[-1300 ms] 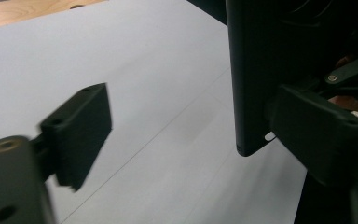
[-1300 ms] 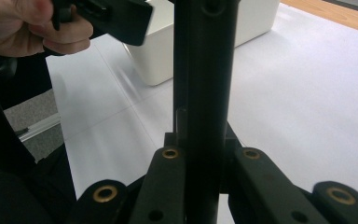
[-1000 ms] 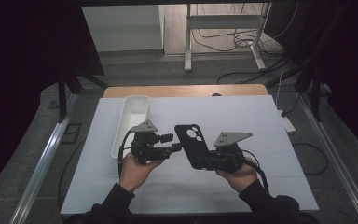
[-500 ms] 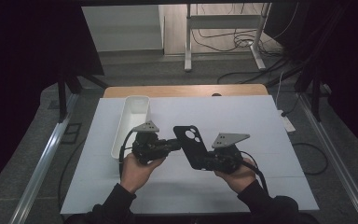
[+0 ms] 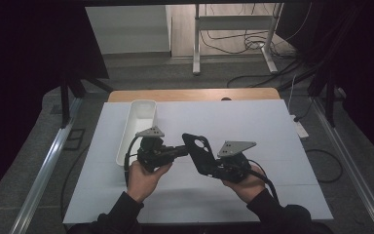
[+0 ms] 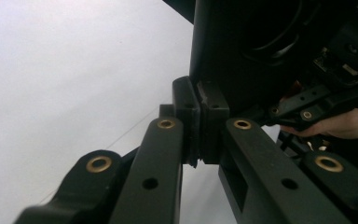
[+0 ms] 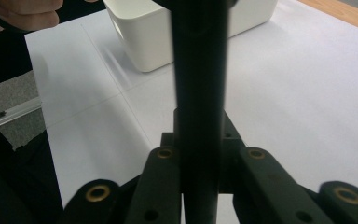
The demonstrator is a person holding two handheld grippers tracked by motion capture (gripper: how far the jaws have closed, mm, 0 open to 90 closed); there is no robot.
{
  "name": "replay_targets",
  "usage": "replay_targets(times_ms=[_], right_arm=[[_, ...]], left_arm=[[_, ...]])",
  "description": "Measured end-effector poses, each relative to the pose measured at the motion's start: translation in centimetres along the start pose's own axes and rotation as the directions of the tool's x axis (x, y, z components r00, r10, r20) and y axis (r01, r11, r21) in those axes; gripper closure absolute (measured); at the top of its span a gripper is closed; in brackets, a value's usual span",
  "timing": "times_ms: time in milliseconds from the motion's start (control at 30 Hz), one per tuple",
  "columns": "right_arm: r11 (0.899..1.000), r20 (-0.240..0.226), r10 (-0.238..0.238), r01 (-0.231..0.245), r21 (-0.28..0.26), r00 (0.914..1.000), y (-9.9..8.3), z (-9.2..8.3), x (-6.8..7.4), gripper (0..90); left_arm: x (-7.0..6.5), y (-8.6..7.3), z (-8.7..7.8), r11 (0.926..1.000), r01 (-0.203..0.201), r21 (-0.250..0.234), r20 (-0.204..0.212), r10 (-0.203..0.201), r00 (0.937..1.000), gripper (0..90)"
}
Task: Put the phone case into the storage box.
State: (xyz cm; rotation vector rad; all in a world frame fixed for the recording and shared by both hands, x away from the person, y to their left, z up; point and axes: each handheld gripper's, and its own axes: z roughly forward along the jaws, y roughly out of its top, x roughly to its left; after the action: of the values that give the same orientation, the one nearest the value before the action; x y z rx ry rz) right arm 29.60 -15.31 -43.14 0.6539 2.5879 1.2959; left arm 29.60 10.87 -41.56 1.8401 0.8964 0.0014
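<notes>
High view: left hand-held gripper [image 5: 181,151] has just clamped the case [image 5: 200,153] edge (thin bite); right hand-held gripper [image 5: 213,170] grips it. Opposed pulling may slip it toward the bin [image 5: 137,129].

Lab: white-topped test table [image 5: 272,126], floor cables [image 5: 253,46], dark curtains [image 5: 24,58].

The table [image 5: 272,126] has a white top, with a strip of bare wood [image 5: 190,94] showing along its far edge. Faint seams cross the white surface. A long white bin [image 5: 135,127] sits directly on it at the left, running lengthwise from the far edge toward the person, open side up.
</notes>
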Motion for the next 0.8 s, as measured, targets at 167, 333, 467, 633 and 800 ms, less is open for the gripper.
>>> replay_targets(times_ms=[167,333,467,633,800], right_arm=[[1.0,-0.017,0.009,-0.009,0.003,0.9998,0.0,0.3,0.1,71.9],[1.0,-0.021,0.008,-0.008,0.009,0.9998,0.0,0.6,0.3,59.9],[1.0,-0.01,0.01,-0.01,0.001,0.9999,0.0,0.8,0.2,50.0],[1.0,-0.009,0.014,-0.015,-0.002,0.9999,0.0,1.0,0.2,38.9],[1.0,0.0,0.014,-0.014,0.006,0.9999,0.0,1.3,0.3,33.0]], left_arm=[[-0.4,0.0,0.1,0.9999,-0.013,-0.009,-0.035,0.013,0.9993,89.1],[-0.5,-0.1,0.2,0.9999,-0.009,-0.012,-0.048,0.008,0.9988,89.1],[-0.6,-0.1,0.3,0.9999,-0.003,-0.012,-0.061,0.003,0.9981,89.2],[-0.7,-0.1,0.4,0.9999,0.005,-0.012,-0.077,-0.006,0.997,89.3],[-1.0,-0.1,0.5,0.9999,0.006,-0.013,-0.081,-0.008,0.9967,89.4]])
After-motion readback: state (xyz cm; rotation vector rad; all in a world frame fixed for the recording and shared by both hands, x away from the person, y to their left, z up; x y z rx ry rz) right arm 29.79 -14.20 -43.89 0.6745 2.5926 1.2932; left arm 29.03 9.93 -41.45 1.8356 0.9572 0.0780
